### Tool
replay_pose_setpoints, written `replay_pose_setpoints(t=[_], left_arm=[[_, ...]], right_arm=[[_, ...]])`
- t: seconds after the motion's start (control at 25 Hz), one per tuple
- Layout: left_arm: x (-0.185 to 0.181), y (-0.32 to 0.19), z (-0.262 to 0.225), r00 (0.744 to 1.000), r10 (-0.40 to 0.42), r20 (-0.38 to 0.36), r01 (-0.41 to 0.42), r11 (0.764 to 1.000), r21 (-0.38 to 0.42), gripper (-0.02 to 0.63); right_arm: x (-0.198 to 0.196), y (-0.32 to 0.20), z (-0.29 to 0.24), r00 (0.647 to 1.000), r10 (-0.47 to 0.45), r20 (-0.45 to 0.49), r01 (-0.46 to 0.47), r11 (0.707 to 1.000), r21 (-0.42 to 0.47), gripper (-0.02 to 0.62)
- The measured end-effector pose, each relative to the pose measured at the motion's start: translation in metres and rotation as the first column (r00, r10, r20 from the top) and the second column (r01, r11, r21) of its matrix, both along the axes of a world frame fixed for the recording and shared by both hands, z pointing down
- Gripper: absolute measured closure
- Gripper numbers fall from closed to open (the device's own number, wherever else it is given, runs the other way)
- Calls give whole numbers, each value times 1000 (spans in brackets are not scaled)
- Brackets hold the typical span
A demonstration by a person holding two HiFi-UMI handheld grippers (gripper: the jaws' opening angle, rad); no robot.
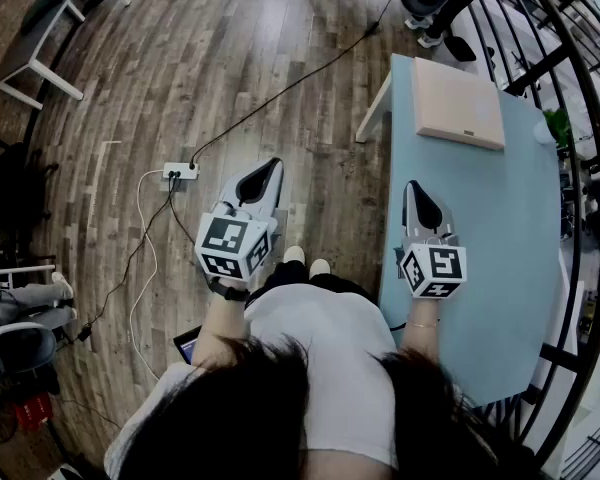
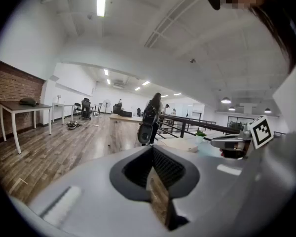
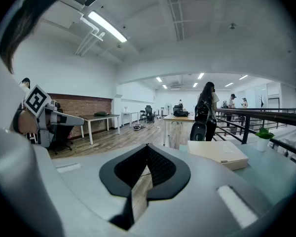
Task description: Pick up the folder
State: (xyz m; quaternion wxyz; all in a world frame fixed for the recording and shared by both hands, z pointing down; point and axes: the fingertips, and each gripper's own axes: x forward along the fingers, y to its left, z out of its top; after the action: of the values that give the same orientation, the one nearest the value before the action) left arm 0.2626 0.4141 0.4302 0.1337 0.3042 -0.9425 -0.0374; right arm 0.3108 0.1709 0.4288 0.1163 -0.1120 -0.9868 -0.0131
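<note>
The folder (image 1: 458, 103) is a flat tan rectangle lying at the far end of the light-blue table (image 1: 490, 238). It also shows ahead in the right gripper view as the folder (image 3: 218, 153) and, further right, in the left gripper view as the folder (image 2: 180, 143). My right gripper (image 1: 413, 188) hovers over the table's near-left part, well short of the folder, jaws shut with nothing in them. My left gripper (image 1: 271, 166) is held over the wooden floor left of the table, also shut and empty. Neither touches the folder.
A white power strip (image 1: 180, 172) with cables lies on the wood floor at the left. A black railing (image 1: 580, 118) runs along the table's right side, with a small plant (image 1: 558, 123) beside it. A white table (image 1: 40, 28) stands far left. A person with a backpack (image 3: 205, 113) stands beyond.
</note>
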Motion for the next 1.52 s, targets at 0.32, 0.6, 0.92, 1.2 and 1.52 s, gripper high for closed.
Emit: replay_pose_setpoints(t=[0.32, 0.6, 0.92, 1.2, 1.52], left_arm=[[-16, 19, 8, 1000, -12, -17, 12, 1000, 13, 546], [-31, 43, 18, 999, -10, -45, 11, 999, 39, 546], [-100, 32, 30, 997, -30, -68, 33, 998, 55, 506], [-192, 6, 16, 998, -6, -59, 10, 998, 68, 488], [-262, -31, 1, 998, 23, -53, -21, 998, 53, 488]], right_arm=[[-27, 22, 0, 999, -47, -1, 47, 996, -75, 589], [-50, 42, 10, 998, -65, -26, 62, 993, -99, 544], [-112, 24, 26, 997, -64, -54, 58, 993, -103, 511], [-200, 2, 16, 996, -63, -60, 56, 993, -103, 495], [-258, -39, 8, 998, -11, -65, 3, 992, -130, 452]])
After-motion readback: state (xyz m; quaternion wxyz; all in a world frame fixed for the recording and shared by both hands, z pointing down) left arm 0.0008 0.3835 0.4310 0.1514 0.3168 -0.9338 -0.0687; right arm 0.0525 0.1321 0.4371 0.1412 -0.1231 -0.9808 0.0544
